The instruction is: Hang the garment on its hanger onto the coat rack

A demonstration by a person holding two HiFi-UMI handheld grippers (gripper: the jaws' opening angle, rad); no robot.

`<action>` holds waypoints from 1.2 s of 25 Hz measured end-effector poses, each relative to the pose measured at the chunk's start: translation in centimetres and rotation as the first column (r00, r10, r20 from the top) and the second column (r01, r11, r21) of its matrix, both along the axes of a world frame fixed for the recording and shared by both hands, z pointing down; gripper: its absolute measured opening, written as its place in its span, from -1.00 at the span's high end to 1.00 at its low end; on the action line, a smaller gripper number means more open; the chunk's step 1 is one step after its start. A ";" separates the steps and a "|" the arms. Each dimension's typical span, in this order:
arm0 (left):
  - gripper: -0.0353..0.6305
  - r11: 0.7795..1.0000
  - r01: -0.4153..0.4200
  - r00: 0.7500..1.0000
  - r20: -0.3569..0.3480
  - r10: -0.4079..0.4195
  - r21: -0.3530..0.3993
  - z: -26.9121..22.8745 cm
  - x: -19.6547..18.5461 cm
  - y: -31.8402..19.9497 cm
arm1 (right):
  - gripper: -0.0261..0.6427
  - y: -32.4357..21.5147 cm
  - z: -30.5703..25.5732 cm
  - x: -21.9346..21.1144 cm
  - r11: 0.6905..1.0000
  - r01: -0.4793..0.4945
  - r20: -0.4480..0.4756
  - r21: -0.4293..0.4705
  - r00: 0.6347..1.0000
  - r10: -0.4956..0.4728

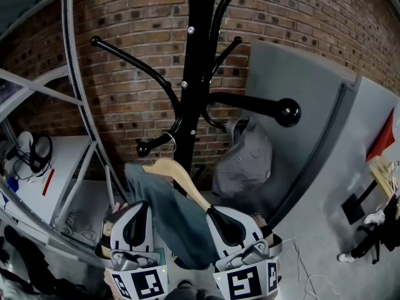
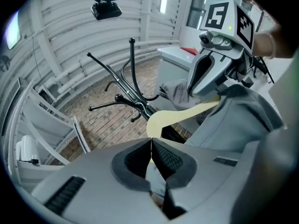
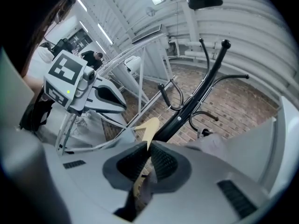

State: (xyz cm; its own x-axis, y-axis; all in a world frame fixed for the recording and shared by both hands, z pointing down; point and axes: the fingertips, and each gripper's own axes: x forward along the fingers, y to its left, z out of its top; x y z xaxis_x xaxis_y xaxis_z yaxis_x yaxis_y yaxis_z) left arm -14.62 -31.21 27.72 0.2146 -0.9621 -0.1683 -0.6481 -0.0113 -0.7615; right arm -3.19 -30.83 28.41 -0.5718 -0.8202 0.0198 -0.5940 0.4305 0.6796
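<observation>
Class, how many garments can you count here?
2: the blue garment on the wooden hanger, low centre; a grey garment on the coat rack behind. More may be hidden.

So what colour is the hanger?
The hanger is a pale, creamy wood colour. It shows best in the left gripper view.

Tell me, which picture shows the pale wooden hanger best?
The head view: the pale wooden hanger shows its metal hook, its neck and one arm above the blue-grey garment. In the left gripper view the hanger is only one curved arm. In the right gripper view it is only a thin tip.
</observation>
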 end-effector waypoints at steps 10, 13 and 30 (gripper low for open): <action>0.88 0.982 -0.102 0.995 -0.032 0.098 -0.162 1.7 1.6 1.2 | 0.85 0.5 0.1 0.6 1.000 -0.011 -0.013 -0.021 1.000 0.011; 0.88 0.976 -0.115 0.993 -0.036 0.110 -0.186 1.8 1.9 1.4 | 0.86 0.6 0.2 0.5 1.000 -0.003 -0.021 -0.026 1.000 0.003; 0.88 0.969 -0.098 0.995 -0.028 0.095 -0.226 2.3 1.4 0.7 | 0.86 -0.2 0.4 -0.2 0.999 0.008 -0.042 -0.035 0.999 -0.010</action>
State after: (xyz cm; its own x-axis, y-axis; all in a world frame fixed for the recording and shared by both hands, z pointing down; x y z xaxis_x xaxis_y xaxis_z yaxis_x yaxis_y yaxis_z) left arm -13.22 -30.55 30.03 0.3073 -0.9504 0.0479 -0.6485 -0.2460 -0.7204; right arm -3.34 -31.07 28.85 -0.5771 -0.8135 0.0725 -0.5613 0.4595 0.6884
